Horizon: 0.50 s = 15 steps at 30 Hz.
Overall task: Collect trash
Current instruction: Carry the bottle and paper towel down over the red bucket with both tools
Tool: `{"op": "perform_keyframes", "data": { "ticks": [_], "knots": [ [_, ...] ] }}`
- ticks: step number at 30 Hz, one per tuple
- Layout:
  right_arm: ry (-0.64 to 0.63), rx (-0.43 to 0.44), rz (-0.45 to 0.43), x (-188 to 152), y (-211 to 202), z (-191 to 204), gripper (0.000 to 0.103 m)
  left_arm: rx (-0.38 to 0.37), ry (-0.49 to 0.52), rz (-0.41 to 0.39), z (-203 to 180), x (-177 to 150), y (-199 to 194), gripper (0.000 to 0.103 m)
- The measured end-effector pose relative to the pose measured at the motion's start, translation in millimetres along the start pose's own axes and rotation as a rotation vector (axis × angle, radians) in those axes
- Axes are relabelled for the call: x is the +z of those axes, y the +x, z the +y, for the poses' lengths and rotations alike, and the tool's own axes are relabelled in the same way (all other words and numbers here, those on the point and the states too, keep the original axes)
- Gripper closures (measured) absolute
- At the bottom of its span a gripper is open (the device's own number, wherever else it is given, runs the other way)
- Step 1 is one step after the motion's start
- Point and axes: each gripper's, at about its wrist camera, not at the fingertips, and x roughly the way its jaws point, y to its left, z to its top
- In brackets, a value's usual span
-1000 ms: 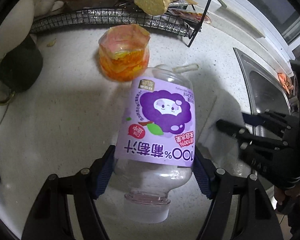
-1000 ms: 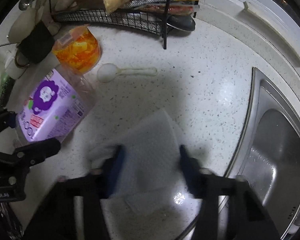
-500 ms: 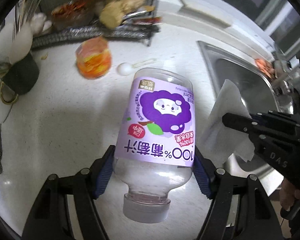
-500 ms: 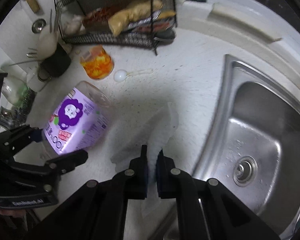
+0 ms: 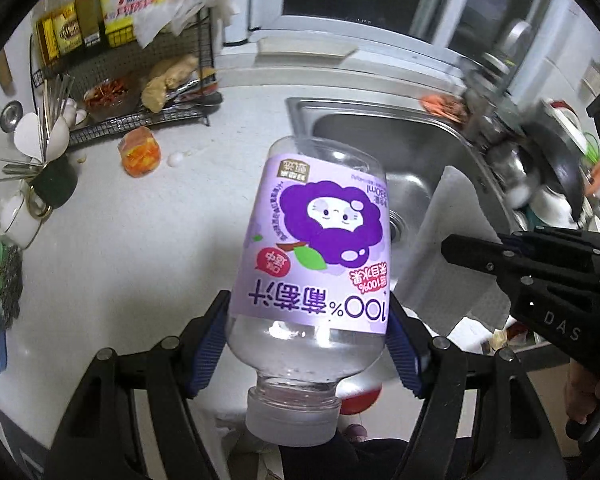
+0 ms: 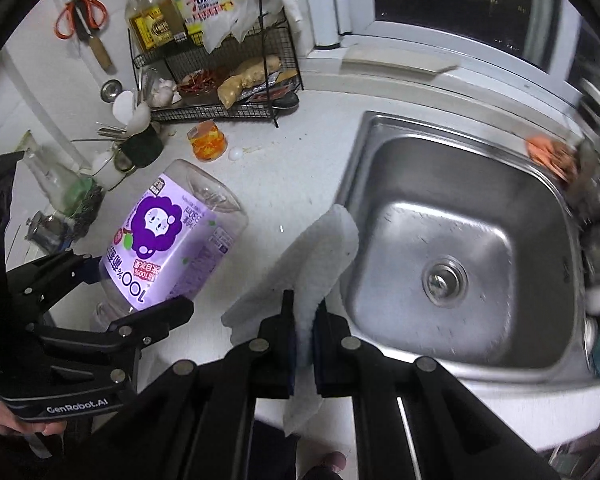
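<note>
My left gripper [image 5: 306, 332] is shut on an empty clear plastic bottle [image 5: 314, 248] with a purple grape-juice label, cap end toward the camera, held high above the counter. The right wrist view shows the same bottle [image 6: 168, 240] and left gripper [image 6: 136, 296] at the left. A crumpled white paper towel [image 6: 320, 256] hangs pinched between the blue pads of my right gripper [image 6: 305, 320], lifted over the counter beside the sink. In the left wrist view that towel [image 5: 444, 256] and right gripper [image 5: 472, 252] sit at the right.
A steel sink [image 6: 460, 256] lies to the right, with dishes along its far edge. On the white counter [image 5: 140, 240] stand an orange jar [image 5: 140, 152], a white spoon [image 6: 236, 154], a wire rack [image 6: 228, 80] with ginger and bottles, and a utensil cup [image 5: 56, 176].
Both grippers rose and pulled back from the counter. The right gripper closed on the paper towel and lifted it off the surface. The bottle stayed in the left gripper.
</note>
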Motion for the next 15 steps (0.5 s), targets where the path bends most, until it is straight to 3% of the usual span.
{"op": "perform_keyframes", "data": {
  "ticks": [15],
  "knots": [
    [0.034, -0.056, -0.047, -150, -87, -32, 0.097, -0.019, 0.052, 0.005, -116, -120, -56, 0.033]
  ]
}}
